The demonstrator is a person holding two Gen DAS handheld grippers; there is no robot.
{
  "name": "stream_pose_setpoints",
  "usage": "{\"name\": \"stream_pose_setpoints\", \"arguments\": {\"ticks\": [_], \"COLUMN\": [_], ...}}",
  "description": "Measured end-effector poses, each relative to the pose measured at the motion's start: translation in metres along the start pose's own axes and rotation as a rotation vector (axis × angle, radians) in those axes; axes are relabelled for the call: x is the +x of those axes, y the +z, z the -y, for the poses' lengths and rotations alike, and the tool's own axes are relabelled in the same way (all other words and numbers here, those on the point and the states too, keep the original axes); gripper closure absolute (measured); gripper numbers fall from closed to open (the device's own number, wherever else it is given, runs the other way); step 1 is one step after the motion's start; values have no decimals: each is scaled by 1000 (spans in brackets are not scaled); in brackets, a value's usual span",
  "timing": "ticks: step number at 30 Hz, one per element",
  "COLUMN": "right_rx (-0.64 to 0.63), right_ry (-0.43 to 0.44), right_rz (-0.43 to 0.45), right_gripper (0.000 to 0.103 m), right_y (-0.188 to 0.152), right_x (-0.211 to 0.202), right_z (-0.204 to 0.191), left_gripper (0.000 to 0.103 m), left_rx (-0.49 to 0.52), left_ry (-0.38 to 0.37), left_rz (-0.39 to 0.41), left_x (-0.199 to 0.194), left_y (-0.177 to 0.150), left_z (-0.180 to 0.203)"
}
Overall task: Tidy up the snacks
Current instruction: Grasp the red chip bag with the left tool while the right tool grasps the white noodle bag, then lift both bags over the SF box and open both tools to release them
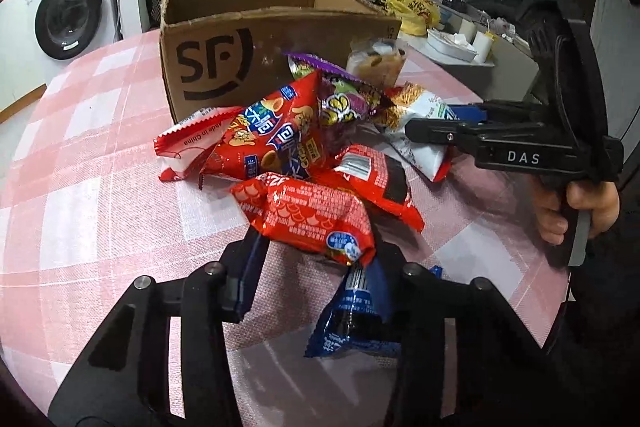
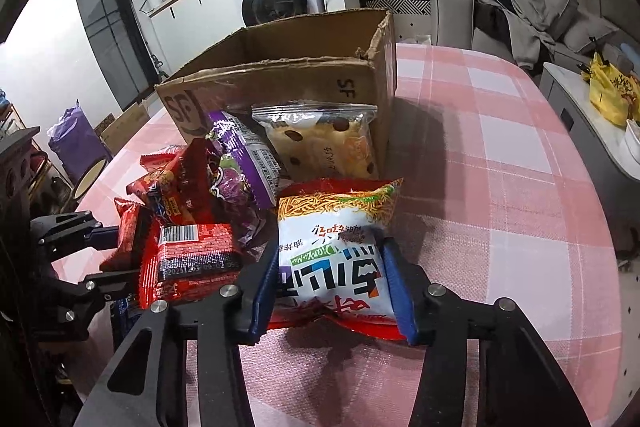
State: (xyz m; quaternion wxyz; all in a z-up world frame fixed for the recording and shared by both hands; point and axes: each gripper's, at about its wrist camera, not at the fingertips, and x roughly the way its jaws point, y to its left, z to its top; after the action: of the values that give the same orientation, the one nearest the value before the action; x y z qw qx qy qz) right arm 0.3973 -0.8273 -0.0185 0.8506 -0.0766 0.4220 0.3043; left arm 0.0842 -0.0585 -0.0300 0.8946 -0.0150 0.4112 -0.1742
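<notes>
A pile of snack packets lies on the pink checked tablecloth [image 1: 100,155] in front of an open cardboard SF box [image 1: 248,39], also in the right wrist view [image 2: 288,83]. My left gripper [image 1: 316,259] has its jaws around a red packet [image 1: 312,219], with a blue packet [image 1: 352,319] under it. My right gripper [image 2: 332,275] has its jaws on both sides of a white noodle-snack packet [image 2: 332,251]; it shows in the left wrist view [image 1: 436,131] too. Whether either pair of pads presses its packet is unclear. Other packets: purple [image 2: 240,163], red [image 2: 188,259], clear biscuit bag [image 2: 320,143].
A washing machine [image 1: 68,15] stands at the back left. A sofa with clothes [image 2: 528,15] and a low table with a yellow bag [image 2: 608,95] are beyond the table's far side. A purple bag [image 2: 76,143] is on the floor.
</notes>
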Motion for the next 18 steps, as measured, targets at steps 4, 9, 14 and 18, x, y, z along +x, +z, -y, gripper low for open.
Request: {"name": "stream_pose_setpoints", "arguments": {"ticks": [4, 9, 14, 18], "right_rx": [3, 3, 3, 10], "right_ry": [5, 9, 17, 39], "right_rz": [11, 27, 47, 59], "right_gripper": [54, 54, 54, 54], "right_y": [0, 2, 4, 5], "right_x": [-3, -9, -16, -21], "right_z": [0, -1, 0, 0], "left_gripper": [61, 61, 61, 61], "left_rx": [2, 1, 4, 7], "left_ry": [4, 7, 3, -2], "left_rz": [25, 43, 75, 103], "left_x": [-10, -17, -28, -38], "left_y": [4, 6, 5, 6], "left_z": [-1, -4, -7, -11]}}
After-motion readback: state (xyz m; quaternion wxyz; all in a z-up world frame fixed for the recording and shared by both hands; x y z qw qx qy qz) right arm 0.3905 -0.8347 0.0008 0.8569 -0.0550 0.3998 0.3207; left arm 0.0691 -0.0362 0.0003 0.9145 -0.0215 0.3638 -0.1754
